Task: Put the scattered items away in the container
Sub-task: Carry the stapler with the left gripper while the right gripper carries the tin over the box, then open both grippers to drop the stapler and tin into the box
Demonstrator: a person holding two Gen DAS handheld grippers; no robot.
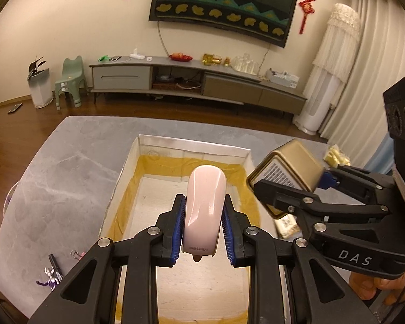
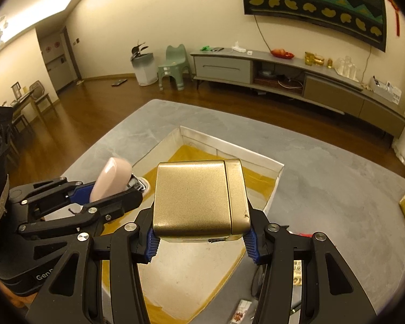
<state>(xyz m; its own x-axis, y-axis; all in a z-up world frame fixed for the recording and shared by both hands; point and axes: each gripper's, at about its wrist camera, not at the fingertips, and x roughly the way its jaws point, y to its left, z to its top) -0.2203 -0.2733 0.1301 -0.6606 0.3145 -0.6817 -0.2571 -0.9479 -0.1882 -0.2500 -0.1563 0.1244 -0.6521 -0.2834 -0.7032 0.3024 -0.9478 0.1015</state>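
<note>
Both tools are gripping: I am holding the pink stapler [image 1: 203, 210] in the left tool [image 1: 202, 232] and the gold tin [image 2: 199, 199] in the right tool [image 2: 201, 239], both hanging directly above the open box [image 1: 191, 148].

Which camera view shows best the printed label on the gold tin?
The left wrist view: there the gold tin, held in the right gripper, turns its printed end face to the camera. The right wrist view shows only its plain gold top, no label.
</note>
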